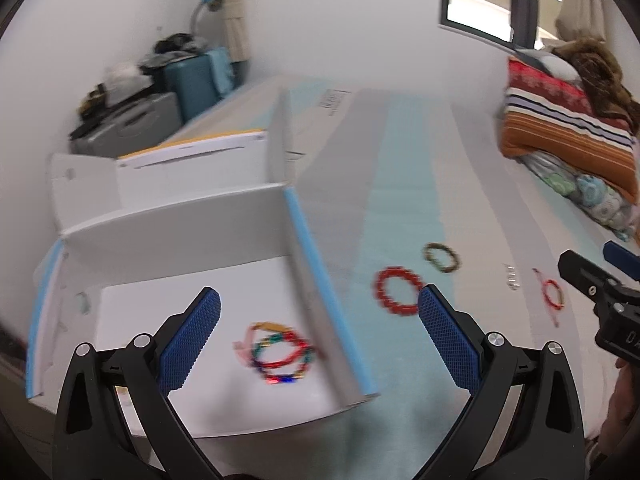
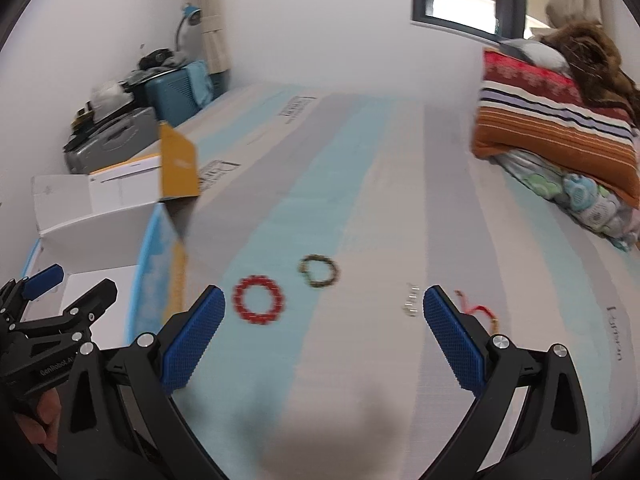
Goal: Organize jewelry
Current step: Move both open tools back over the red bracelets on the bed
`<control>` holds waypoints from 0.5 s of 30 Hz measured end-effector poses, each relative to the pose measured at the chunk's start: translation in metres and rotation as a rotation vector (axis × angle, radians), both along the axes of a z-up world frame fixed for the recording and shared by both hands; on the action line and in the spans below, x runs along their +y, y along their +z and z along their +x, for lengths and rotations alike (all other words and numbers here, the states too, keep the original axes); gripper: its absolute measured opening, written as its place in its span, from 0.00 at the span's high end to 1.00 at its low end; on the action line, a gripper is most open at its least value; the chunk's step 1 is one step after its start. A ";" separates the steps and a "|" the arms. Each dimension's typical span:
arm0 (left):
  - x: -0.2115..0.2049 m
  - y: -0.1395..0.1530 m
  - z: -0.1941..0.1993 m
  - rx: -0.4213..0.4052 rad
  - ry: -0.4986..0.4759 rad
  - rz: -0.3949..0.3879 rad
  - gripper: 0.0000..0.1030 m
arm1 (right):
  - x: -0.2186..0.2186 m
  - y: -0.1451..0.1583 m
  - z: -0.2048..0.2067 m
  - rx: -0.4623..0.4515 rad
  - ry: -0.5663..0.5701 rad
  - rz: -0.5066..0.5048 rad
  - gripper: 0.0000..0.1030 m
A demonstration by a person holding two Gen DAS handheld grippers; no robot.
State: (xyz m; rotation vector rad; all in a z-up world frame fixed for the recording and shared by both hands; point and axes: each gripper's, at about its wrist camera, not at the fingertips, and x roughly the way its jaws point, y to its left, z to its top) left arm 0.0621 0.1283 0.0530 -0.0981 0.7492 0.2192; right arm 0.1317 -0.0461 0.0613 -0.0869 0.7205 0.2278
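Both my left gripper (image 1: 319, 336) and right gripper (image 2: 324, 336) gape empty; some bracelets (image 1: 280, 354) lie in the box (image 1: 308, 232), while the red bracelet (image 2: 259, 299), dark bracelet (image 2: 319, 271) and red cord (image 2: 478, 310) wait mid-bed (image 2: 360, 200).

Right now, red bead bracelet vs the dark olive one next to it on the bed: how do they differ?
The red bracelet is bright red all round; the olive bracelet is dark green-brown with mixed beads. The red bracelet looks slightly wider across than the olive bracelet. The red bracelet lies nearer the white box; the olive bracelet lies farther from it and farther from the grippers. Both are closed bead rings lying flat on the striped sheet, apart from each other and not yet boxed.
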 end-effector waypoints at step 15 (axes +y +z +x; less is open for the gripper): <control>-0.094 -0.044 0.078 0.048 -0.165 -0.011 0.05 | -0.126 -0.044 0.051 0.091 -0.182 -0.032 0.07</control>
